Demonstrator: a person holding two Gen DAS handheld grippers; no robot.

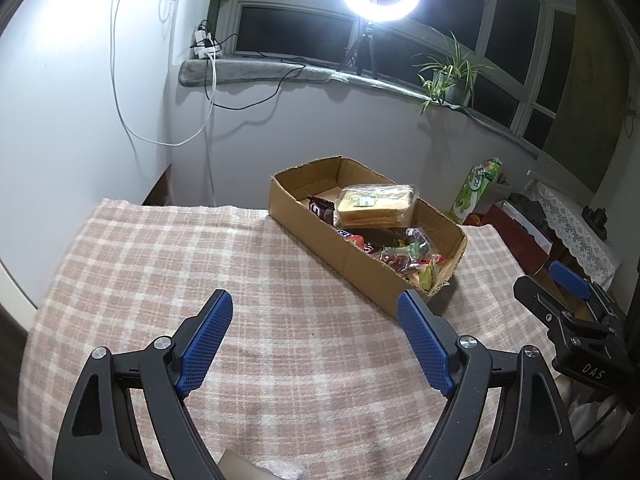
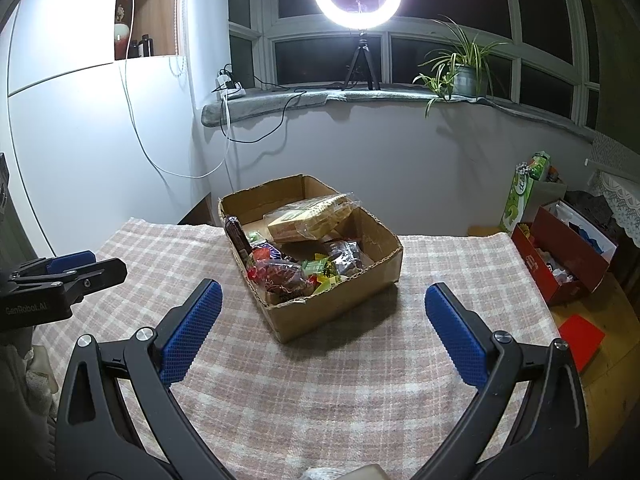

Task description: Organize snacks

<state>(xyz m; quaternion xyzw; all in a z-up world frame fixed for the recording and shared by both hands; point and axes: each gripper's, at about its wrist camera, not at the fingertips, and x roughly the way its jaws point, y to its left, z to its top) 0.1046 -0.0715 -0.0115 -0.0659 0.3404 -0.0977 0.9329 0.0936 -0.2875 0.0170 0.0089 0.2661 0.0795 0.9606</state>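
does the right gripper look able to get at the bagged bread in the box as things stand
Probably yes: the right gripper is open and empty, and the bagged bread lies on top of the other snacks in the open-topped cardboard box, with nothing in between.

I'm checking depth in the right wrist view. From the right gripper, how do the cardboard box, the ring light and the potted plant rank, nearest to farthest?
From the right gripper:
1. Cardboard box, on the checked cloth just ahead, centre.
2. Ring light and potted plant, both on the windowsill, light at centre, plant to the right; too close to call.
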